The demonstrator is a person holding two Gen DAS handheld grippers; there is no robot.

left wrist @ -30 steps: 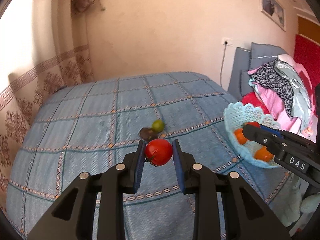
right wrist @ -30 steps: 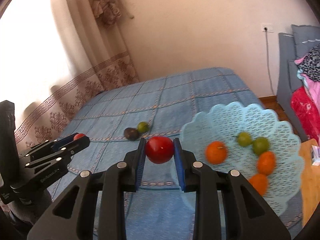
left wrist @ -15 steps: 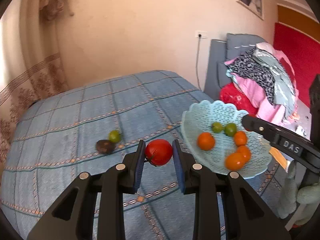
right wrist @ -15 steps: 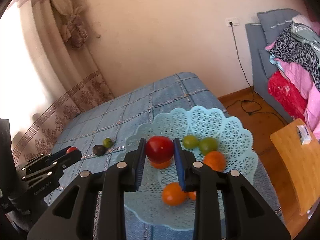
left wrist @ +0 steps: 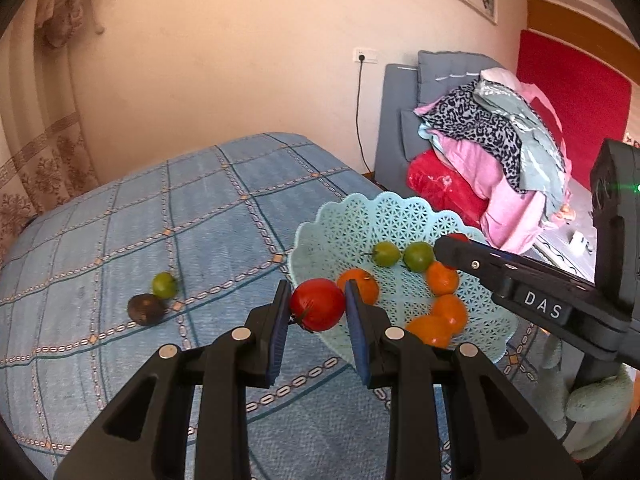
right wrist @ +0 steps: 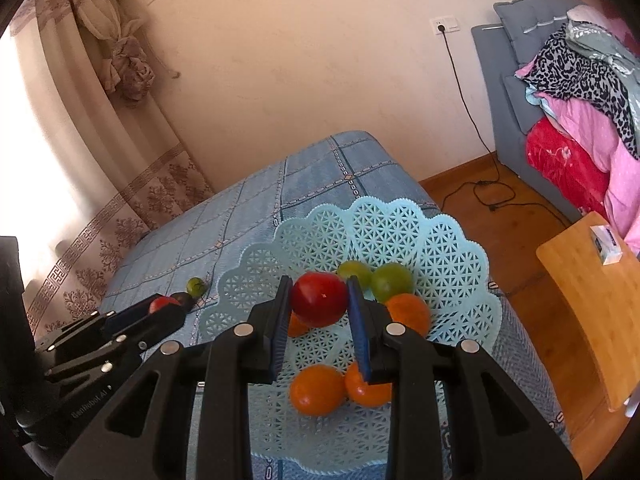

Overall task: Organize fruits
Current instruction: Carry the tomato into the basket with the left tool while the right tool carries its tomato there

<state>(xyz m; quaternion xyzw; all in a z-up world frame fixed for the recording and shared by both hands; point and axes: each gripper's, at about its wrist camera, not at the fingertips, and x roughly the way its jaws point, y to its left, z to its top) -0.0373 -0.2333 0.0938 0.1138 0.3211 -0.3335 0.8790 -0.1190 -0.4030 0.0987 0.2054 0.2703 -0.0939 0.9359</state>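
My left gripper (left wrist: 316, 306) is shut on a red tomato (left wrist: 317, 309) and holds it just left of the pale blue lattice basket (left wrist: 352, 224). My right gripper (right wrist: 319, 302) is shut on another red tomato (right wrist: 319, 299) and holds it above the middle of the basket (right wrist: 404, 224). The basket holds several oranges (right wrist: 317, 390) and two green fruits (right wrist: 391, 281). On the blue bedspread (left wrist: 200, 208), left of the basket, lie a green fruit (left wrist: 164, 285) and a dark brown fruit (left wrist: 145, 309). The right gripper shows in the left wrist view (left wrist: 452, 246), the left one in the right wrist view (right wrist: 160, 306).
The basket sits at the bed's right edge. Beyond it are a grey couch piled with clothes (left wrist: 492, 136), a wooden floor with a cable (right wrist: 488, 196) and a wooden table top (right wrist: 588, 300). A curtain (right wrist: 120, 52) hangs at the left.
Both grippers have swung right towards the basket, each keeping its tomato. The right gripper now hovers over the basket's middle; the left has come up to its left rim.
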